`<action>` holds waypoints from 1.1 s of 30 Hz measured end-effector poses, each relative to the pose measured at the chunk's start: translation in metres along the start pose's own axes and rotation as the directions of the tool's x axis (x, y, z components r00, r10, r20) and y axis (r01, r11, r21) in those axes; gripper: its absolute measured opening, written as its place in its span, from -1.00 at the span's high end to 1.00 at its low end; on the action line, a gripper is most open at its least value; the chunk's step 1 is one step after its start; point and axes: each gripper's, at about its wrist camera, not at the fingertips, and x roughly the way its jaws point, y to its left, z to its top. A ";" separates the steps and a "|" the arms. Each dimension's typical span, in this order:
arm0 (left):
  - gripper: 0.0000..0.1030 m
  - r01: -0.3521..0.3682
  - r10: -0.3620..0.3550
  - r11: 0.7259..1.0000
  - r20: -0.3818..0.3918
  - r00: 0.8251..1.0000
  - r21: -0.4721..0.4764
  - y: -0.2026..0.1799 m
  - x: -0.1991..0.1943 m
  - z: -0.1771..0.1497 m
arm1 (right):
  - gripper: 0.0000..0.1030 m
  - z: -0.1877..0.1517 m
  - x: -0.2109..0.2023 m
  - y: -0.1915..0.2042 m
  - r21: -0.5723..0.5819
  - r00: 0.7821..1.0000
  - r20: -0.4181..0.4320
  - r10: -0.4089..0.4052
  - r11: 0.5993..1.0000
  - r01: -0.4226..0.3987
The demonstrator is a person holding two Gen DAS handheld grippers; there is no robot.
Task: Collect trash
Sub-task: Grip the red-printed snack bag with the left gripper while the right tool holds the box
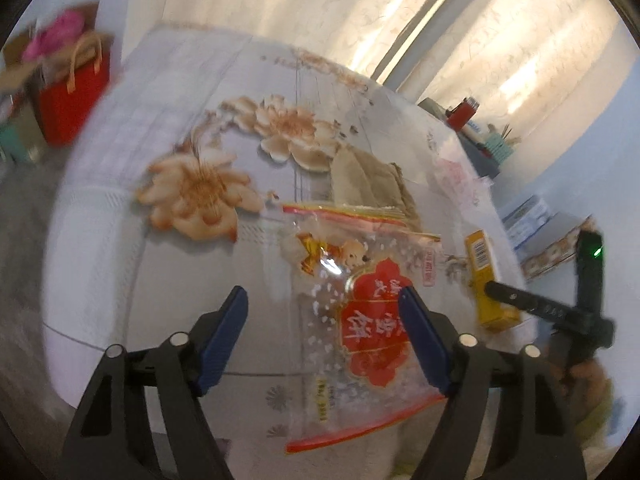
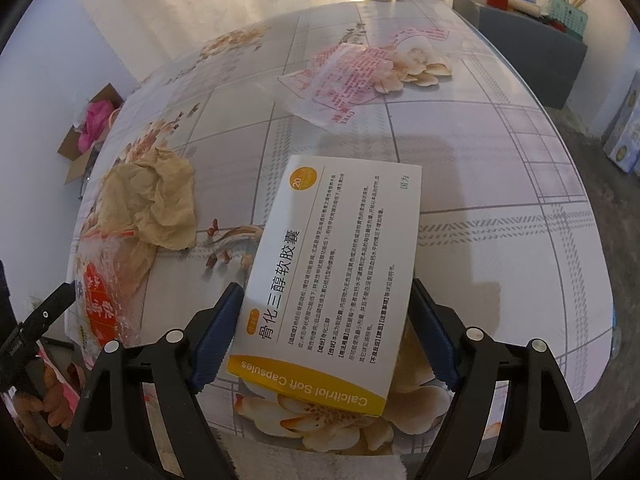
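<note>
Right tool straddles the medicine box, pads at both long edges — grasp looks made, but contact unclear. Left tool, released, hangs above the snack bag on the floral surface, near edge, presumably lining up.

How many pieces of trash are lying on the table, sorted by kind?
Plastic bags: 2, the snack bag with the red label and the clear bag with pink print
Cardboard boxes: 1, the capsule box
Crumpled paper: 1, the brown paper
Total: 4
</note>
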 end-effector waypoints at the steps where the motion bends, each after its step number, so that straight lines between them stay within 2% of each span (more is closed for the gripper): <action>1: -0.38 0.024 -0.024 0.999 -0.009 1.000 -0.023 0.003 0.001 0.000 | -0.50 0.000 0.000 0.000 0.000 1.000 0.000 0.001 1.000 -0.001; 4: -0.25 0.056 -0.058 0.997 -0.025 0.998 -0.057 0.008 0.002 -0.002 | -0.49 0.001 0.000 0.001 0.000 1.000 -0.001 0.000 1.000 0.000; 10: -0.05 0.048 -0.050 0.998 -0.043 0.998 -0.036 0.006 0.005 -0.004 | -0.50 0.001 0.000 0.001 0.000 1.000 0.000 0.000 1.000 0.000; 17: 0.15 -0.067 0.072 0.995 -0.056 0.996 0.077 -0.010 0.011 -0.006 | -0.50 0.000 0.000 0.001 -0.001 1.000 0.001 -0.003 1.000 0.003; 20: 0.32 -0.096 0.103 0.989 -0.056 0.993 0.116 -0.016 0.013 -0.008 | -0.50 0.000 0.001 0.001 -0.001 1.000 0.001 -0.003 1.000 0.003; 25: 0.64 -0.081 0.087 0.992 -0.059 0.994 0.096 -0.012 0.012 -0.008 | -0.50 0.000 0.001 0.000 -0.004 1.000 0.002 -0.004 1.000 0.004; 33: 0.89 -0.024 0.028 0.997 -0.043 0.999 0.077 -0.014 -0.002 -0.009 | -0.50 0.000 0.001 0.001 -0.005 1.000 0.001 -0.005 1.000 0.005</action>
